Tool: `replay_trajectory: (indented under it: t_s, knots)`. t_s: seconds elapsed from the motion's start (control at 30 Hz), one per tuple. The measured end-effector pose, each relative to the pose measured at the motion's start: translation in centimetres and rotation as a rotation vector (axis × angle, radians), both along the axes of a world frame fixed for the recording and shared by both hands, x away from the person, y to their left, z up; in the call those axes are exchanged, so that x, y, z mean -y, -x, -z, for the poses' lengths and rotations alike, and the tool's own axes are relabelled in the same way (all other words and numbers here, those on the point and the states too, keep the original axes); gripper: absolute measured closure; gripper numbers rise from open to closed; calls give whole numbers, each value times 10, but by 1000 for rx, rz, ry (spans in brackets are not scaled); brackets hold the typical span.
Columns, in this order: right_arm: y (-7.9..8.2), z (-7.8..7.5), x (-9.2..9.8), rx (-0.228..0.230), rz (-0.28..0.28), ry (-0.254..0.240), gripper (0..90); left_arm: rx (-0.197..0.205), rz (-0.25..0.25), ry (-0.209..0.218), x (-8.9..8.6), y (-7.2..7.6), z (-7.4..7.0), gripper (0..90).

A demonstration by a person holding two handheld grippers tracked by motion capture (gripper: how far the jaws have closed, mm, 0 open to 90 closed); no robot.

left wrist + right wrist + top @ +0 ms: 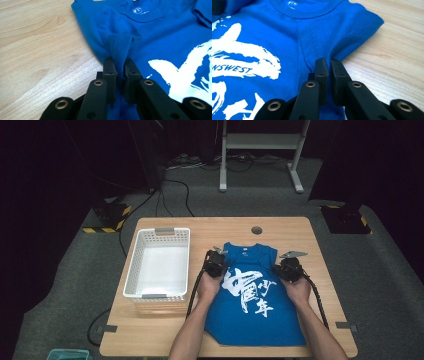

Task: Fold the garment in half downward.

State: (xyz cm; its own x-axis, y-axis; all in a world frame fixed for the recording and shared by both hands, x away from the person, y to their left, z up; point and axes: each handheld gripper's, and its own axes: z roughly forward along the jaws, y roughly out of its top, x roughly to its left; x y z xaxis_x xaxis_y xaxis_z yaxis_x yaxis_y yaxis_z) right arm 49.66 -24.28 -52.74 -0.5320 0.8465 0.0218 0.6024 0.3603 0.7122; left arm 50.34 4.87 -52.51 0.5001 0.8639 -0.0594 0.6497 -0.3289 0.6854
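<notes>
Centre of the high view: left claw (215, 263) and right claw (289, 269) each clench a sleeve fold of the blue T-shirt (252, 295), likely for folding on the worktop (165, 330).

Blue T-shirt (262, 37): white brush-style print with "ANSWEST" legible along one stroke, large Chinese characters on the chest, small unreadable white logo inside the collar.

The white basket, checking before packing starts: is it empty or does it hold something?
Empty: the white basket shows a bare floor in the high view.
</notes>
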Motion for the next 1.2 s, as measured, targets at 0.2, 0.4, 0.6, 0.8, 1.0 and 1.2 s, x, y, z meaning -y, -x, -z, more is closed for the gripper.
replay_trajectory:
  t_s: [0.2, 0.4, 0.6, 0.8, 1.0, 1.2]
  knots:
    - [7, -9, 4, 27, -12, -23, 857, 6, 24, 10, -2, 5, -7, 832]
    - [12, -22, 10, 49, -24, -35, 858, 39, 46, 29, -3, 11, -23, 831]
    - [17, -37, 14, 68, -28, -59, 859, 62, 59, 53, -6, 15, -42, 831]
    - [20, -54, 16, 92, -33, -83, 860, 79, 62, 76, -10, 16, -59, 831]
    - [18, -64, 18, 104, -33, -87, 862, 93, 63, 87, -10, 16, -71, 832]
    - [13, -76, 17, 116, -28, -95, 863, 102, 58, 95, -11, 11, -80, 831]
